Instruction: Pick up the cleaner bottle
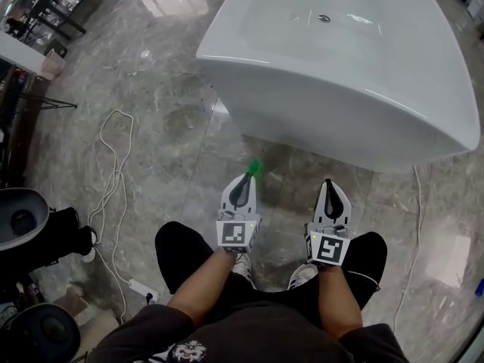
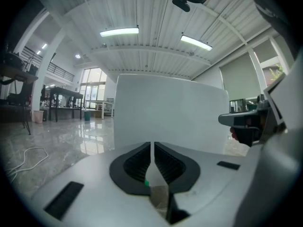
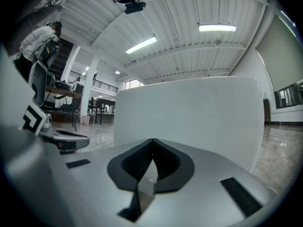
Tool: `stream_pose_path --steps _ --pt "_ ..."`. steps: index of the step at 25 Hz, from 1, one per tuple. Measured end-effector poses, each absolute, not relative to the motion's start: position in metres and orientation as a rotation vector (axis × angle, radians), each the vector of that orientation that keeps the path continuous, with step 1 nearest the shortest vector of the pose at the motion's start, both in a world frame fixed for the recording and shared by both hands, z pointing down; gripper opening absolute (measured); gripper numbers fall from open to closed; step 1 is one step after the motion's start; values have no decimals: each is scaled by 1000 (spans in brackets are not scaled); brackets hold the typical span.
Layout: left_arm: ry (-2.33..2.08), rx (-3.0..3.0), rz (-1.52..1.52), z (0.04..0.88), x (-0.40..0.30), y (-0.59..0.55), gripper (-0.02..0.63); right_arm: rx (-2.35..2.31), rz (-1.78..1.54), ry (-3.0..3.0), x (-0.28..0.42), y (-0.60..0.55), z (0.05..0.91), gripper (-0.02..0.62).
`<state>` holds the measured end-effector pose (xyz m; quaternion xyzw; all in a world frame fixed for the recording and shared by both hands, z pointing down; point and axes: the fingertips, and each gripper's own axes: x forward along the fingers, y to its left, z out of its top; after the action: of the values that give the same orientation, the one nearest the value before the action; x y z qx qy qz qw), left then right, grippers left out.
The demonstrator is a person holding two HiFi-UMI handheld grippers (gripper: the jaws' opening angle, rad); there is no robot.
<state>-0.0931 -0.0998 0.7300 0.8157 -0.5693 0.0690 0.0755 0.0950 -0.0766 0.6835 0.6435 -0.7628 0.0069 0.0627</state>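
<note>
A small green object [image 1: 255, 168] lies on the marble floor just past the tip of my left gripper [image 1: 246, 178]; it is blurred and I cannot tell whether it belongs to a cleaner bottle. A sliver of that green thing [image 2: 147, 183] shows low between the jaws in the left gripper view. My left gripper [image 2: 151, 145] is shut with nothing held. To its right at the same height, my right gripper [image 1: 330, 184] is also shut and empty. In the right gripper view its jaws meet at the tip of the right gripper [image 3: 152, 141]. Both point at the bathtub.
A large white bathtub [image 1: 340, 89] stands right in front of both grippers. A white cable [image 1: 113, 165] snakes over the floor at the left down to a power strip [image 1: 142, 287]. Dark equipment [image 1: 30, 233] sits at the left edge. Another thin cable [image 1: 416, 225] runs at the right.
</note>
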Motion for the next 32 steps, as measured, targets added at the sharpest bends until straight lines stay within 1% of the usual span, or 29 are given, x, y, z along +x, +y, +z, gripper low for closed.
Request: stream_pose_path --steps 1,2,3,5,9,14,20,24,30,32 --pt "-1713 2444 214 738 -95 -99 16 1946 28 -2308 94 -77 686 15" --pt "-1712 2445 226 747 -96 -98 67 1947 34 -2311 93 -77 688 15" --pt "-1712 2447 246 758 -97 -97 145 1947 40 -2314 92 -78 689 15" --pt "-1712 2433 304 779 -98 -97 212 1941 48 -2324 89 -77 690 15" --pt "-1694 2384 387 832 -99 -101 286 1921 52 -2336 86 -75 693 15" --pt "-1702 2288 489 906 -111 -115 308 1906 28 -2360 77 -72 692 15" --pt "-1681 2291 563 963 -101 -141 310 1839 44 -2373 65 -67 704 15" --pt "-1679 2289 565 982 -94 -151 308 1817 54 -2374 61 -56 707 15" --pt "-1709 2283 530 987 -95 -173 307 1813 85 -2379 56 -51 714 15" --pt "-1718 2283 530 987 -94 -175 289 1806 79 -2370 59 -48 717 15"
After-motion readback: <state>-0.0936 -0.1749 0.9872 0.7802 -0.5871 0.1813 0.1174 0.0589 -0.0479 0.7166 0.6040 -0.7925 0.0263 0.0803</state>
